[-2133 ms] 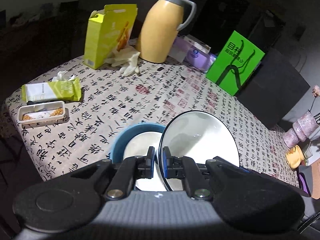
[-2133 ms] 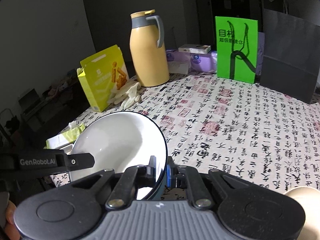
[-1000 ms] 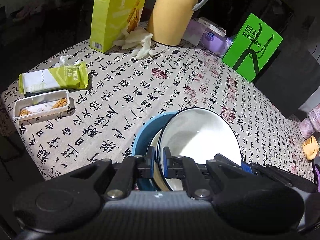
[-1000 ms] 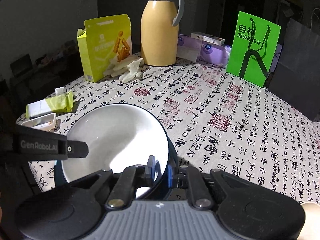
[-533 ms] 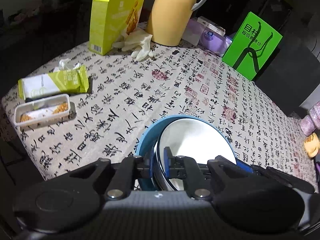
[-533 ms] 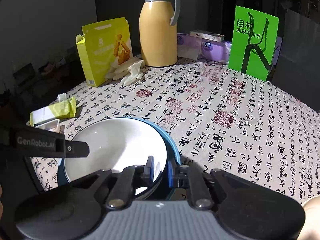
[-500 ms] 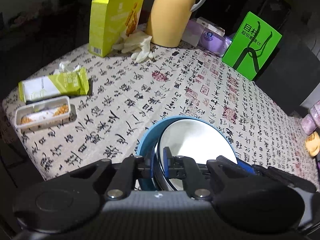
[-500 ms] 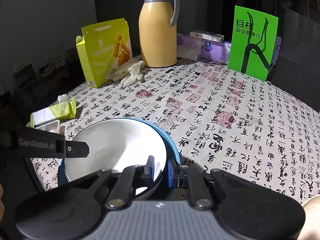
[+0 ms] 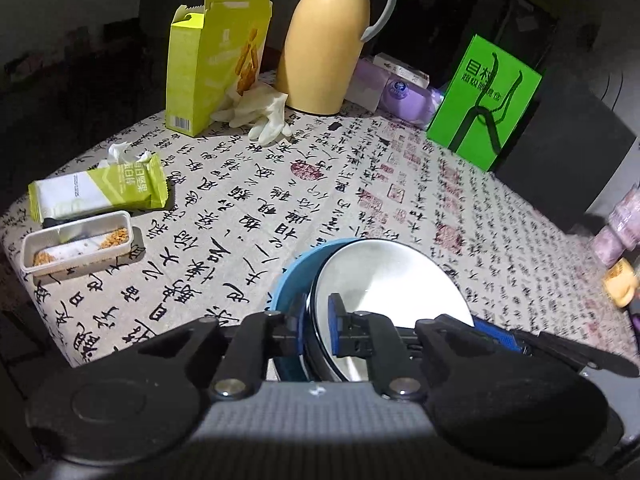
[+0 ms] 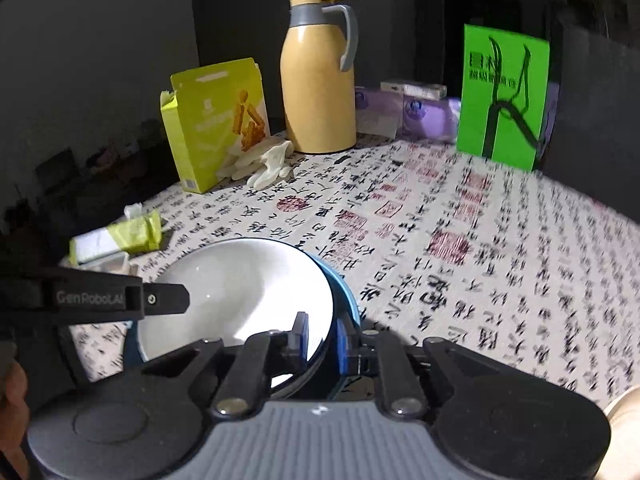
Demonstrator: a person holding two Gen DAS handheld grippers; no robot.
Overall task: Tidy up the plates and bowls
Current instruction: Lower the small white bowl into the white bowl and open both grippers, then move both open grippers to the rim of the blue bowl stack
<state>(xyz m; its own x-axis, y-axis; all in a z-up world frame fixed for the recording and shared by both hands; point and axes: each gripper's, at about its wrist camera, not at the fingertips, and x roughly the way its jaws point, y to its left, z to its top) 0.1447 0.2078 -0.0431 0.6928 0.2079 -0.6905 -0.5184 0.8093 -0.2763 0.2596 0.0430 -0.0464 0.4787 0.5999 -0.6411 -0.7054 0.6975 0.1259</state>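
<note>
Both grippers reach in low over the near edge of the table, fingers pointing forward across it, one at each side of the stacked dishes. The left gripper (image 9: 316, 326) comes at the stack from its left side; the right gripper (image 10: 322, 340) from the right, and its view shows the left one's black arm (lettered GenRobot.AI) lying across the stack's far left.

The table wears a pale cloth (image 9: 248, 216) printed with black calligraphy and red seals. At the back stand a yellow jug (image 9: 324, 36) with a grey handle, an open yellow-green box (image 9: 212, 60), pale gloves (image 9: 260, 114) lying between them, purple packs (image 9: 400, 88) and a bright green bag (image 9: 484, 104) against a dark one. At the left edge lie a green-and-white wrapper (image 9: 96, 192) and a small tray (image 9: 76, 248) holding crumbs. The room behind is dark.

The white bowl (image 10: 240, 296) sits inside the blue bowl (image 9: 292, 280), near the table's front edge. The left jaws stand a little apart, astride the left rims of the two bowls; whether the pads press them I cannot tell. The right jaws are likewise slightly parted, with the white bowl's right rim between them, and contact is not clear there either (that view is motion-blurred on its right).
</note>
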